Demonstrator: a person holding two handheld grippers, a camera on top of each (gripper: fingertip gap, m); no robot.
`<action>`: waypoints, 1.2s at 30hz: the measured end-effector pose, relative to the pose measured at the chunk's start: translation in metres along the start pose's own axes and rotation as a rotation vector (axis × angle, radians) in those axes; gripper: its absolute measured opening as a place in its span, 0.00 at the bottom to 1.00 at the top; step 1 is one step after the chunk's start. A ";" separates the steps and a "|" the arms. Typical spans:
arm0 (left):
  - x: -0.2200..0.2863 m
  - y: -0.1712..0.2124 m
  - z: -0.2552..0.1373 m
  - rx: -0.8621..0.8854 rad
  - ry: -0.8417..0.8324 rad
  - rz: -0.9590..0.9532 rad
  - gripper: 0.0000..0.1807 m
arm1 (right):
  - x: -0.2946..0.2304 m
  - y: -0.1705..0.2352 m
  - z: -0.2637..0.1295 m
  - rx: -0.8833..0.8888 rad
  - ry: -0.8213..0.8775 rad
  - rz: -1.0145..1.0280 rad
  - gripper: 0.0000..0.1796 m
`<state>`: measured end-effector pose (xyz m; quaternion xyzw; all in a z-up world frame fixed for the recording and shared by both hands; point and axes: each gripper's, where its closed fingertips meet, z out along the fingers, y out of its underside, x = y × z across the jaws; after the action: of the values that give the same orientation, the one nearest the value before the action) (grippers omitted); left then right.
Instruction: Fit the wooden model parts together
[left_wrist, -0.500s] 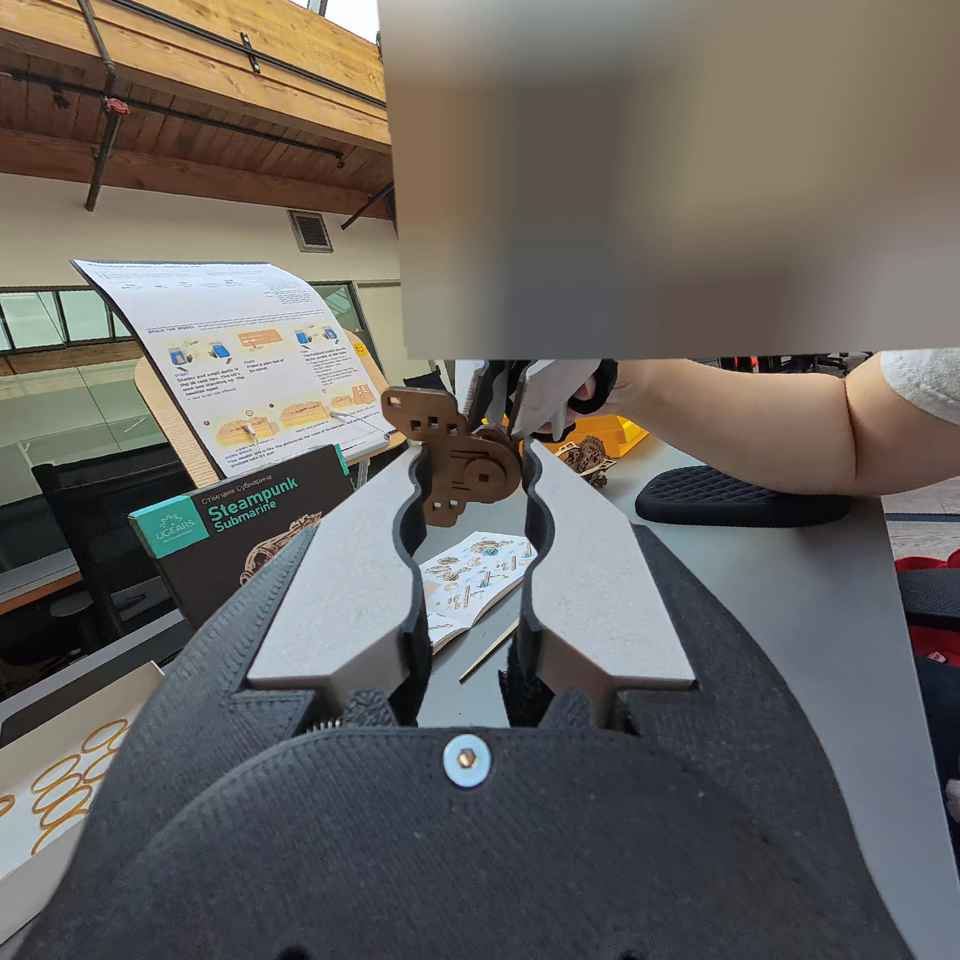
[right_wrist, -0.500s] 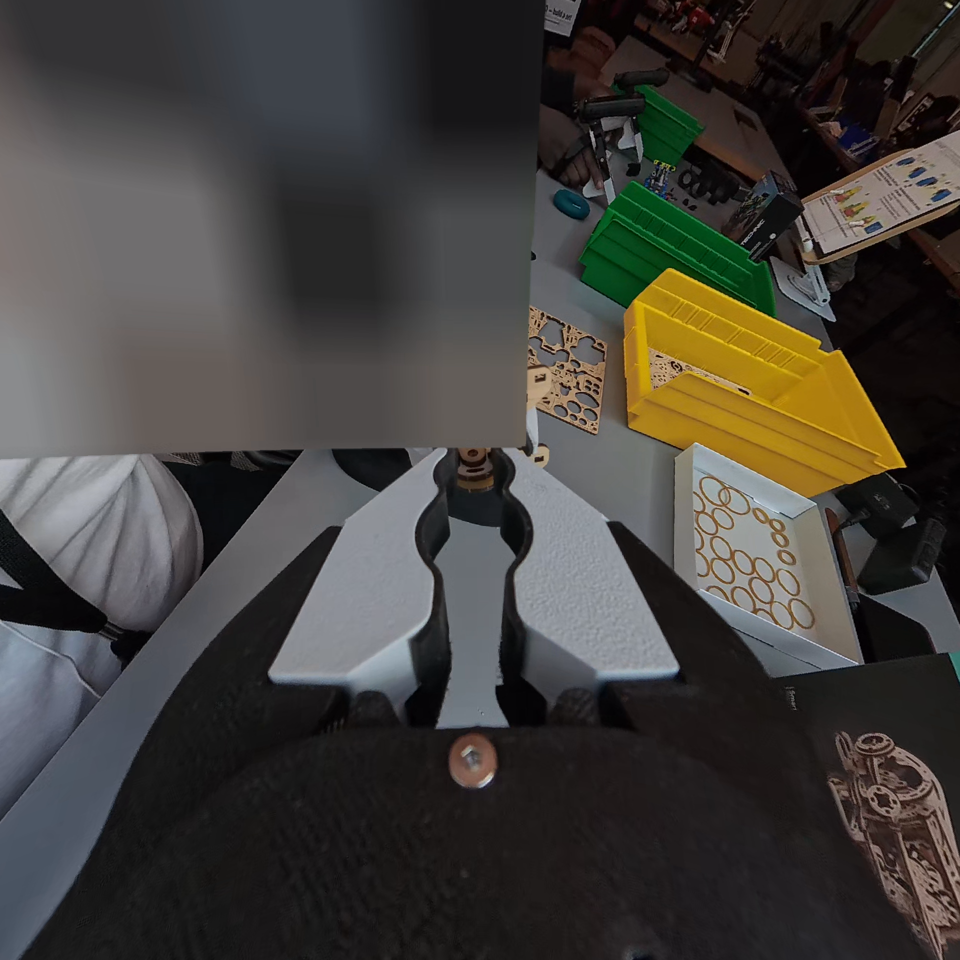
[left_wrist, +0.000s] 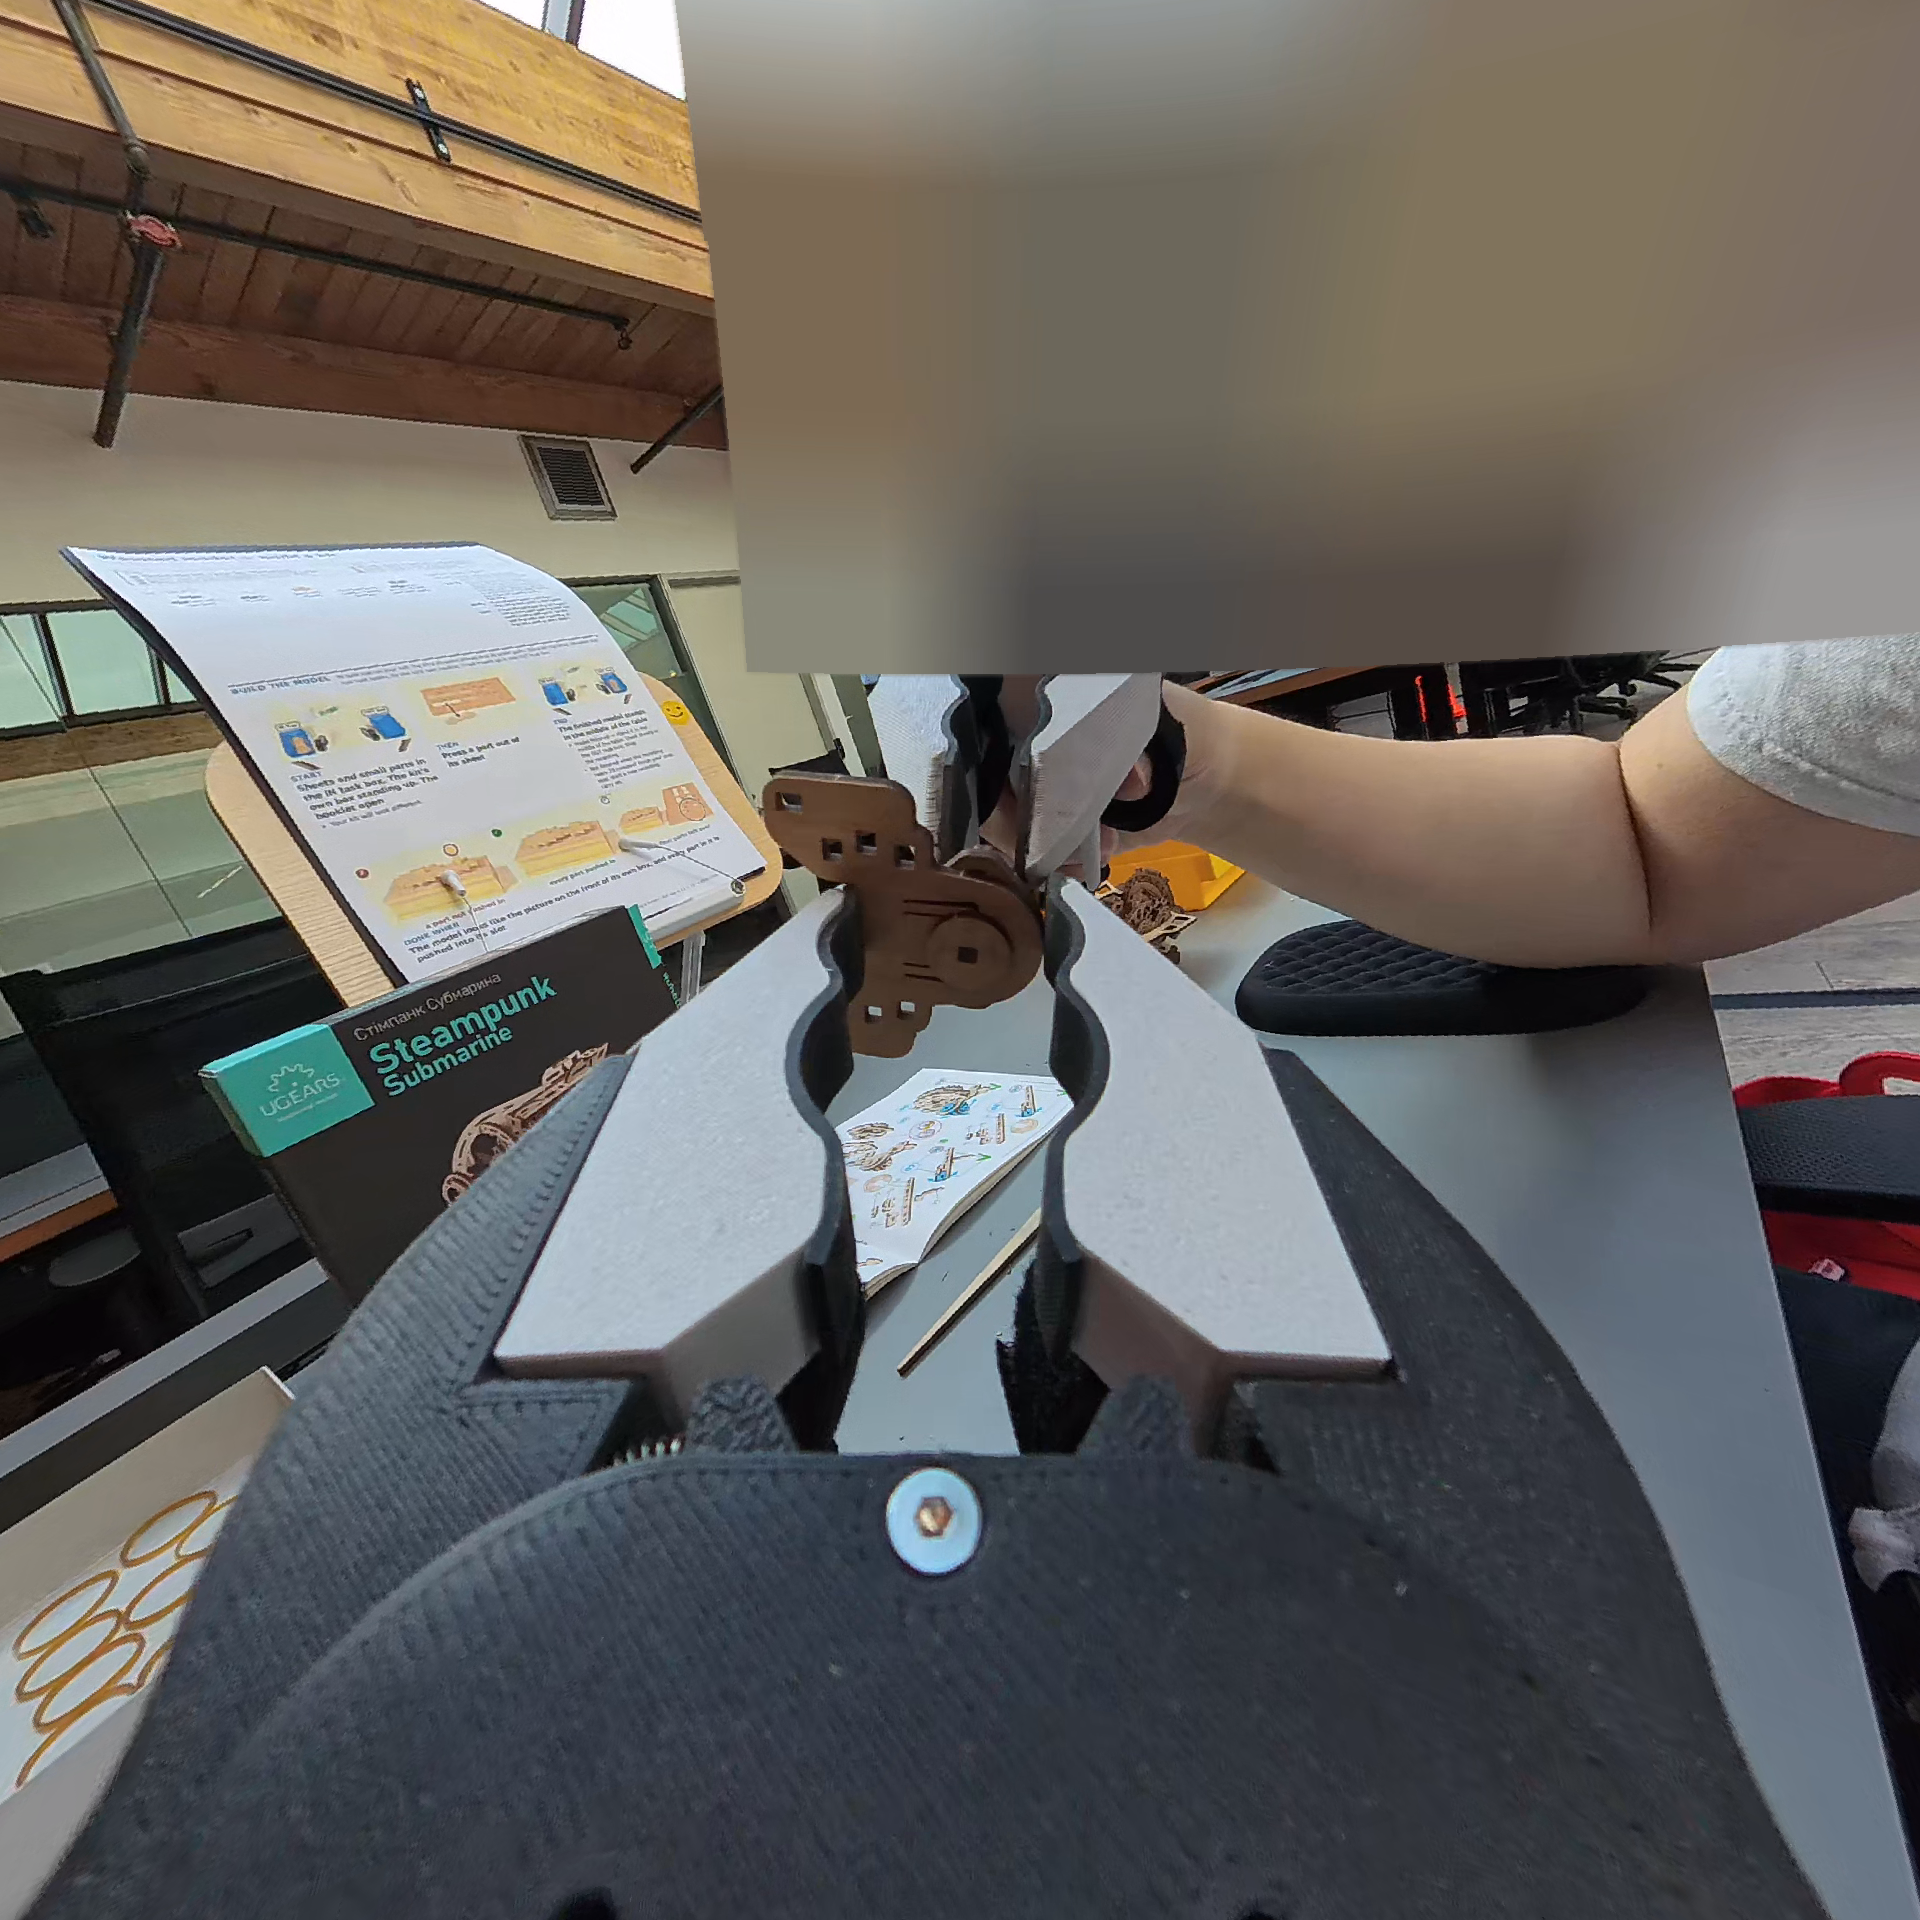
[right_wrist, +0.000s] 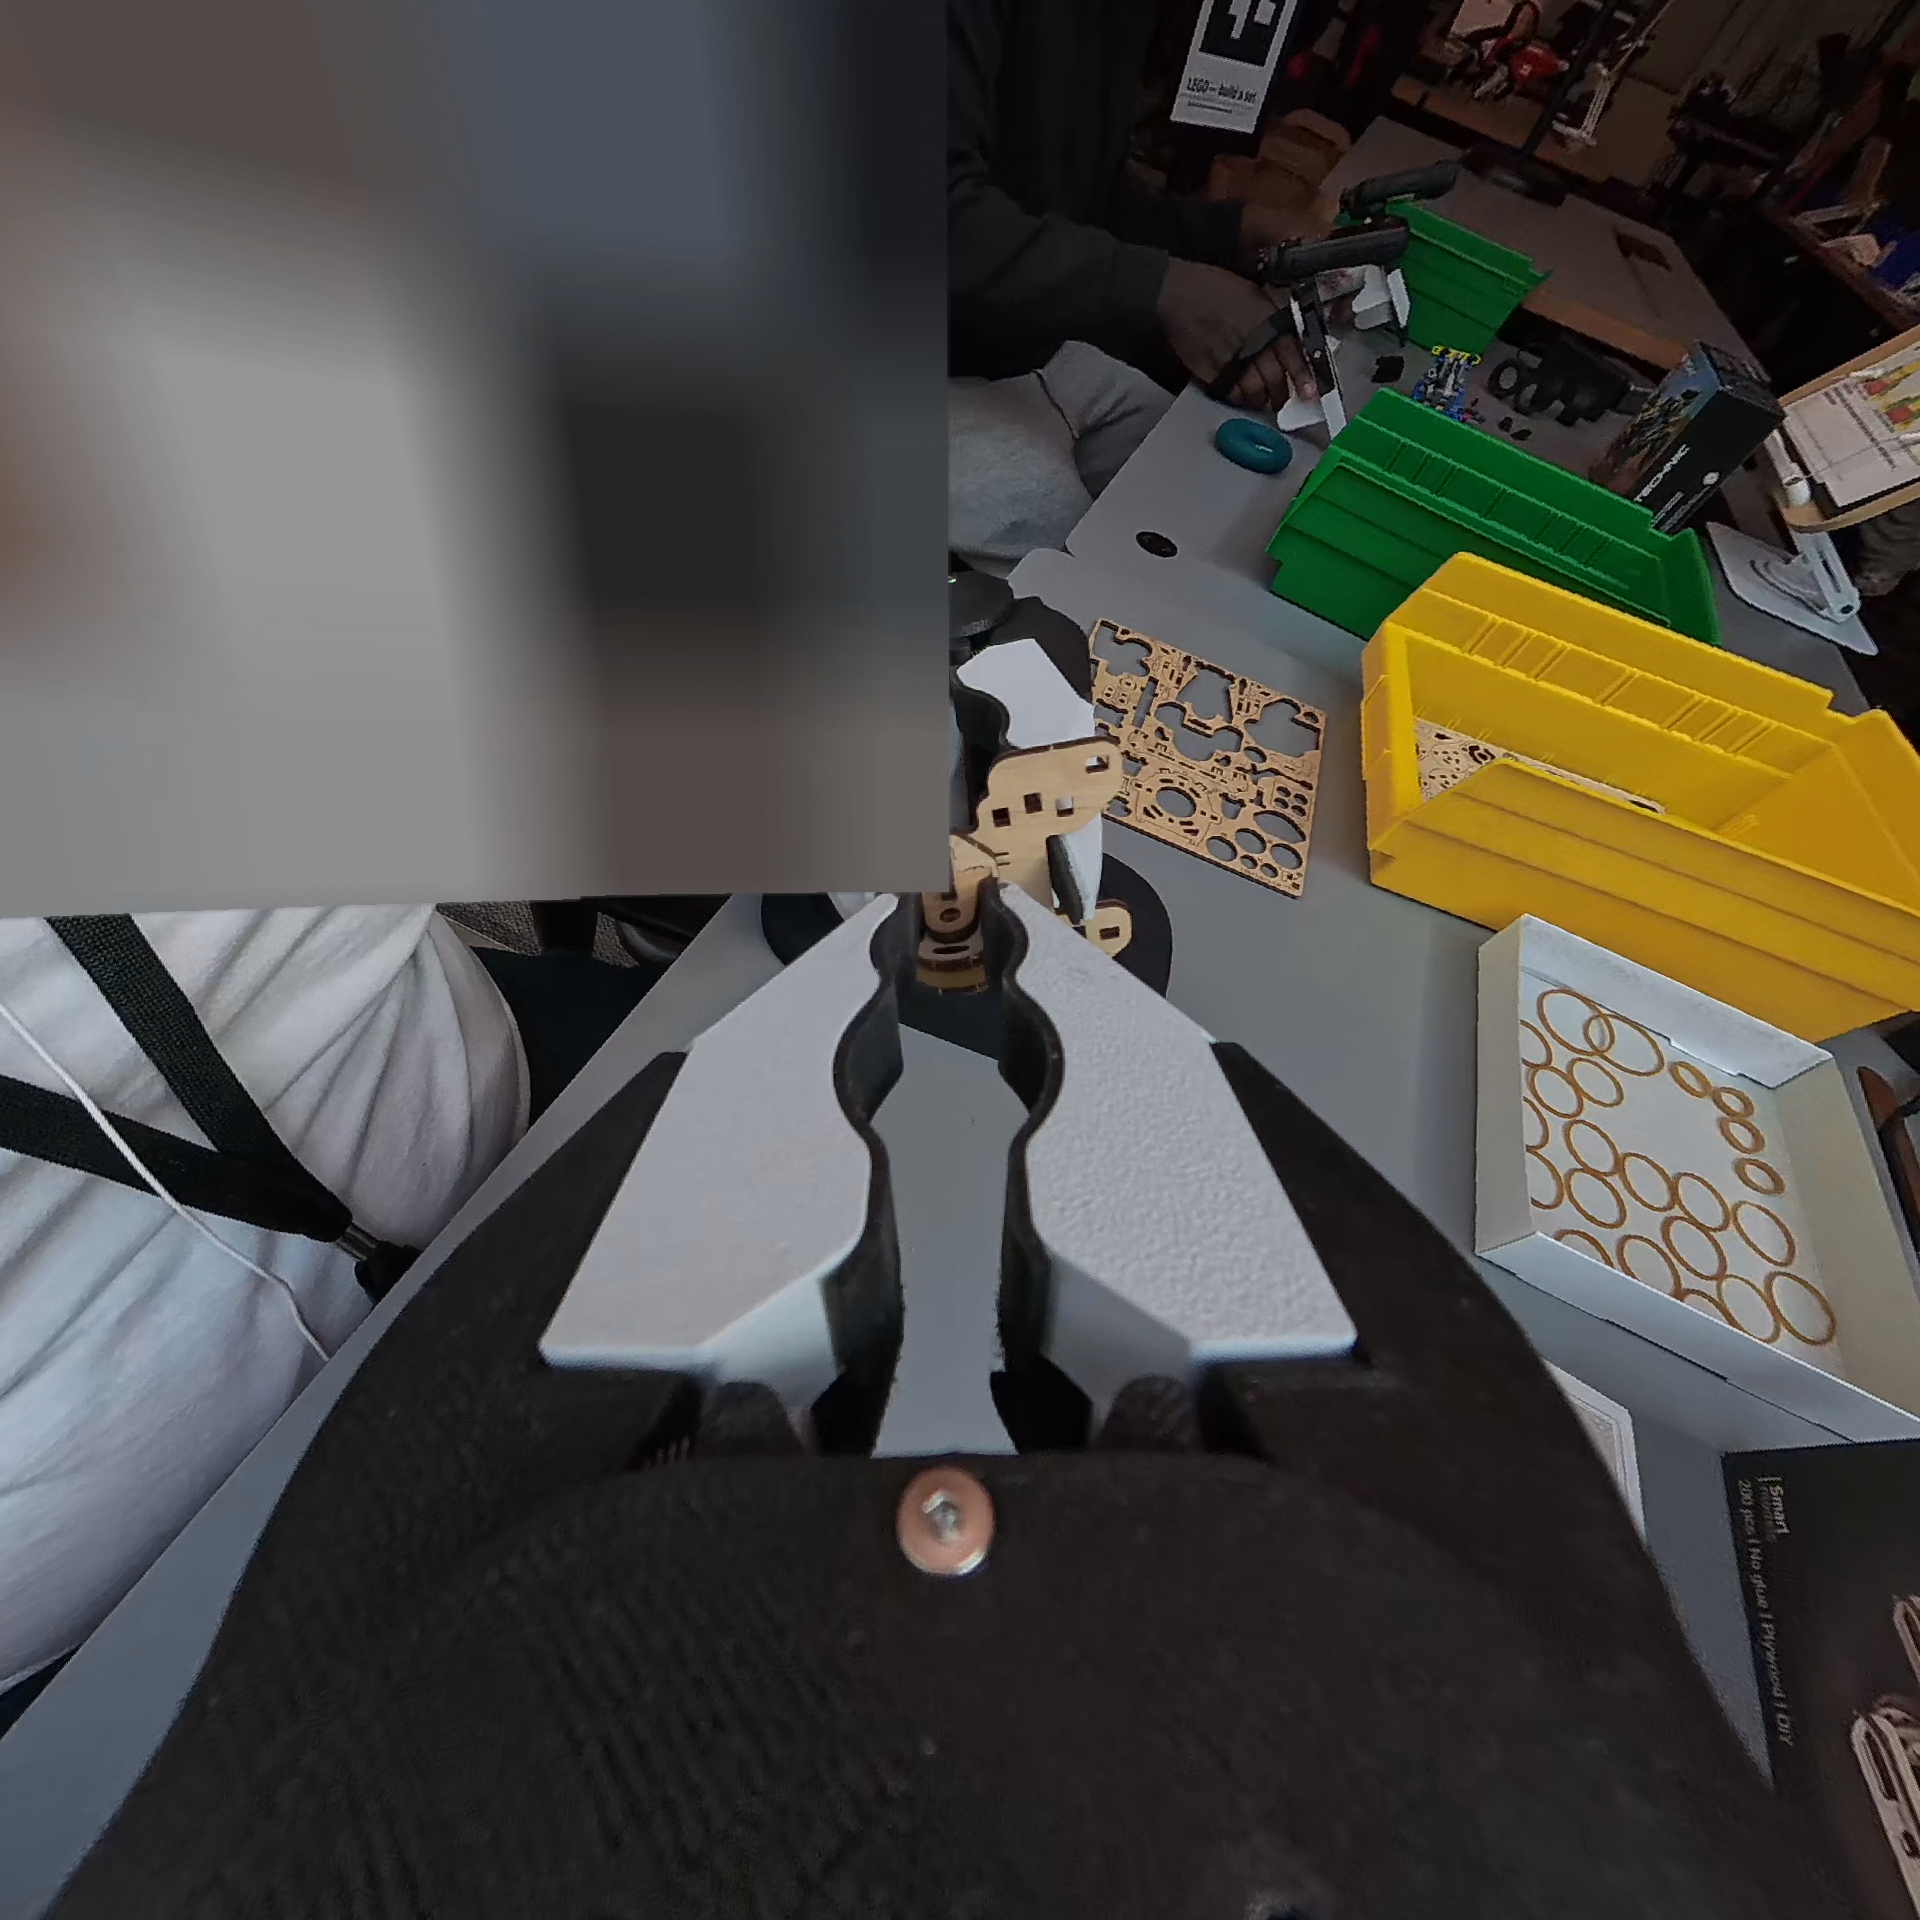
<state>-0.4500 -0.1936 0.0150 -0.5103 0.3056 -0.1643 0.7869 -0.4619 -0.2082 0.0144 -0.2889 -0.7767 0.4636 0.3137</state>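
Left claw (left_wrist: 940, 914): clenched on the wooden plate (left_wrist: 904, 904), a flat brown part with square slots and a round disc on its face. The plate is gripped at the fingertips and held in the air above the bench (left_wrist: 1507, 1143), standing roughly upright, with its slotted arm reaching up and to the left past the left finger.

Right claw (right_wrist: 951, 935): clenched on a small round wooden piece (right_wrist: 948, 951) at the fingertips. In the right wrist view this piece meets the plate (right_wrist: 1039, 805), which shows pale here; whether the two are fully seated cannot be told. In the left wrist view the right claw's tips (left_wrist: 1039, 800) come down from above onto the plate's upper right edge.

Surroundings, left wrist view:
- An open booklet (left_wrist: 940, 1153) lies on the bench below the plate, with a thin wooden stick (left_wrist: 971, 1294) just beside it.
- A dark kit box (left_wrist: 416, 1091) stands to the left, with an instruction sheet (left_wrist: 416, 727) on a stand behind it.
- A black pad (left_wrist: 1434, 977) lies under the person's forearm (left_wrist: 1455, 831).

Surroundings, right wrist view:
- A cut-out plywood sheet (right_wrist: 1205, 748) lies flat beyond the claws.
- A yellow bin (right_wrist: 1621, 790) sits right of the sheet, a green bin (right_wrist: 1475, 520) behind it.
- A white tray (right_wrist: 1652, 1174) holding rubber bands sits nearer, at the right.
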 end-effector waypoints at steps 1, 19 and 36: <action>0.000 0.000 0.000 0.000 0.001 -0.002 0.18 | 0.000 0.000 0.000 0.003 -0.004 0.006 0.06; -0.046 0.005 -0.039 -0.109 -0.074 -0.045 0.20 | -0.007 0.174 -0.008 -1.046 -0.112 0.099 0.05; -0.063 -0.004 -0.059 -0.061 -0.116 -0.072 0.19 | -0.017 0.186 -0.002 -1.227 -0.257 -0.062 0.05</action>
<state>-0.5355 -0.2005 0.0207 -0.5534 0.2458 -0.1535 0.7809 -0.4203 -0.1442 -0.1563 -0.3356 -0.9409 -0.0448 0.0084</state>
